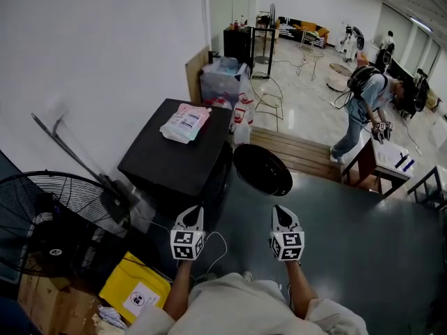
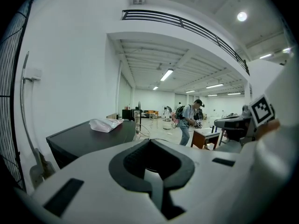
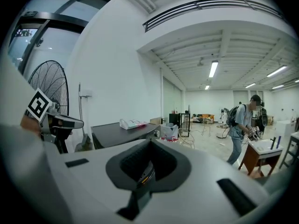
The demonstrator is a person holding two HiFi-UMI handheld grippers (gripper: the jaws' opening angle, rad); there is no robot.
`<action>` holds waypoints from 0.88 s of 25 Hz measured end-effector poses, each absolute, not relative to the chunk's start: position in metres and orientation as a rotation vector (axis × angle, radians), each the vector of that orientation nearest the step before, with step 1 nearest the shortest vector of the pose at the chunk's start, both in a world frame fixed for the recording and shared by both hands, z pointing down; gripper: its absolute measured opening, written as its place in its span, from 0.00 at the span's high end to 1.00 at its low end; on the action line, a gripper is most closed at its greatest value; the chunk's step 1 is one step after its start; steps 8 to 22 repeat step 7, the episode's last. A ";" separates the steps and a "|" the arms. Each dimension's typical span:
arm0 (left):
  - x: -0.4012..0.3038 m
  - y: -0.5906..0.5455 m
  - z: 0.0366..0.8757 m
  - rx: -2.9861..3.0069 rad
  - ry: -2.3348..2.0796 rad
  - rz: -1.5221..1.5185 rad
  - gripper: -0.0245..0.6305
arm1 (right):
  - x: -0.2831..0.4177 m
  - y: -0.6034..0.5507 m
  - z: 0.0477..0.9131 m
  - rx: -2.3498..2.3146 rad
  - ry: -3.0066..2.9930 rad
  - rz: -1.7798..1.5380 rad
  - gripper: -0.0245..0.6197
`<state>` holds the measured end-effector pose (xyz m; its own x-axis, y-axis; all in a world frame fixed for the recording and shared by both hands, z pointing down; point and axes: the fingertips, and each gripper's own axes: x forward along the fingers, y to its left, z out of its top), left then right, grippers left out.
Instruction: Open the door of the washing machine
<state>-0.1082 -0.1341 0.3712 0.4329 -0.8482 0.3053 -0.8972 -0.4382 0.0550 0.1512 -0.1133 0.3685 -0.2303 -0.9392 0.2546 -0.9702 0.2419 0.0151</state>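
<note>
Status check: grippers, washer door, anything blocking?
Left gripper shut, empty; right gripper shut, empty. Washing machine door looks swung open. Path open; loose cable on floor.

Black box-shaped washer [image 1: 174,160], upright against the white wall. Round dark door [image 1: 262,170] swung open, sticking out from the front.

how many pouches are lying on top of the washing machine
1. A pink and white pouch lies flat on the black washing machine's top, near its far edge. No other pouch shows on it in any view.
</note>
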 end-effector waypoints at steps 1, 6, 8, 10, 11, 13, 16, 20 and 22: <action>-0.108 -0.134 0.371 2.479 -1.529 0.344 0.95 | 0.151 -0.114 0.368 1.803 -2.302 0.215 0.96; -0.108 -0.136 0.368 2.490 -1.524 0.346 0.95 | 0.148 -0.115 0.367 1.803 -2.298 0.211 0.96; -0.108 -0.137 0.368 2.492 -1.524 0.346 0.95 | 0.148 -0.115 0.367 1.804 -2.298 0.209 0.96; -0.108 -0.137 0.368 2.492 -1.524 0.346 0.95 | 0.148 -0.115 0.367 1.804 -2.298 0.209 0.96; -0.108 -0.137 0.368 2.492 -1.524 0.346 0.95 | 0.148 -0.115 0.367 1.804 -2.298 0.209 0.96; -0.108 -0.137 0.368 2.492 -1.524 0.346 0.95 | 0.148 -0.115 0.367 1.804 -2.298 0.209 0.96; -0.108 -0.137 0.368 2.492 -1.524 0.346 0.95 | 0.148 -0.115 0.367 1.804 -2.298 0.209 0.96; -0.108 -0.137 0.368 2.492 -1.524 0.346 0.95 | 0.148 -0.115 0.367 1.804 -2.298 0.209 0.96; -0.108 -0.137 0.368 2.492 -1.524 0.346 0.95 | 0.148 -0.115 0.367 1.804 -2.298 0.209 0.96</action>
